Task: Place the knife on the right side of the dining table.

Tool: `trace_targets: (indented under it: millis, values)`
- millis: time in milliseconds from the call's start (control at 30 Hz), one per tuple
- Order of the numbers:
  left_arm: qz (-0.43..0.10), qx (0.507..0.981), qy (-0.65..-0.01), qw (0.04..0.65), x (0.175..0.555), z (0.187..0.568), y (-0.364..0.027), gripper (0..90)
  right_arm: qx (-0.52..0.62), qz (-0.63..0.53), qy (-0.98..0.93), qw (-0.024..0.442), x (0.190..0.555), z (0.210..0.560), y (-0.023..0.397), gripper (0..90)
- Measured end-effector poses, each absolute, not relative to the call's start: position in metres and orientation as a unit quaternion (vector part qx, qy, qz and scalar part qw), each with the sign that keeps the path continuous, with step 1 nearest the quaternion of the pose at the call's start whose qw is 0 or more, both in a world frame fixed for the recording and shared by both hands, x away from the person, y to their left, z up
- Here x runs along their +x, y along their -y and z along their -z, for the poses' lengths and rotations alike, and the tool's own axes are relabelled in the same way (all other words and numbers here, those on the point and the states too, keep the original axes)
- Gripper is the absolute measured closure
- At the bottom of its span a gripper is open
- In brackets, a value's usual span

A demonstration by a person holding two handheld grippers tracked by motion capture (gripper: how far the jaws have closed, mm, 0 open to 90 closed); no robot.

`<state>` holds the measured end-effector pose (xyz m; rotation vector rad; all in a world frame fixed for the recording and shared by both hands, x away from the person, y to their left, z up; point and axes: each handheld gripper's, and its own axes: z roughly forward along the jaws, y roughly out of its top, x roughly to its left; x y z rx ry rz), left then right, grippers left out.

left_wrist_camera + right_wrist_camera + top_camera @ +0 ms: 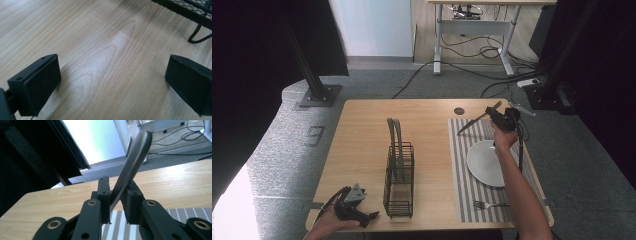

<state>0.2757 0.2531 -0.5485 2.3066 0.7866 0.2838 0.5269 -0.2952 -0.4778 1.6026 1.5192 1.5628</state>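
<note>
Nearest us, at the table's front left corner, our left gripper (371, 216) rests low over the bare wood, jaws spread wide with nothing between them; in the left gripper view only wood grain lies between the two black pads (37, 85), and a foot of the wire rack (200, 37) shows at upper right. We note the black wire rack (399, 175) standing just right of that gripper, near the table's middle, upright, its tall looped handle toward the far side. On the right half lies a striped placemat (462, 165) bearing a white plate (484, 162), with a fork (489, 205) on the mat's near end, apart from the plate. Our right gripper (492, 114) is raised over the mat's far end, clenched on a knife (469, 123). In the right gripper view the knife (132, 167) stands pinched between the jaws, its rounded handle end rising up and to the right; the high view shows its blade pointing left and slightly down over the mat's far left corner.
</note>
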Motion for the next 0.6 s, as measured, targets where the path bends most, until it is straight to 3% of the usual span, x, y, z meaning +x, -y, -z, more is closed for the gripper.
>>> trace_targets:
  millis: [600]
  values:
    - [-0.109, 0.885, -0.302, 0.337, 0.276, 0.549, -0.253, 0.0, 0.62, -0.531, -0.541, 0.201, 0.534, 0.499, 0.317, 69.6]
